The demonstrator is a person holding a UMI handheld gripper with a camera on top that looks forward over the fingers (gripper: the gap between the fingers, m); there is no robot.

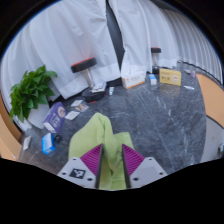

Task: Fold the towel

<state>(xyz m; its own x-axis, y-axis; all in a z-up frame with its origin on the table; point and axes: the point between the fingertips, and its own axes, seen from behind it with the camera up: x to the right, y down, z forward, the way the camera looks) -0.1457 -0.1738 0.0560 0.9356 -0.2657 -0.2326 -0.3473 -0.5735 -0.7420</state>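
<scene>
The claw [106, 162] sits nearest, its two fingers carrying magenta pads [92, 158] on their inner faces. Between them runs a green towel [101, 140], and both pads seem to press against the strip of cloth that passes down through the gap, so the claw looks clenched on the towel. Just ahead of the fingers the towel spreads out in a rumpled heap on the dark marbled surface [165, 115].

Off to the left of the towel lie a purple packet [55, 117] and a small blue item [47, 144], with a leafy green plant [32, 92] behind them. Farther across the surface stand a small bottle [153, 77] and a yellow box [170, 76]. Beyond everything hang white curtains [75, 35].
</scene>
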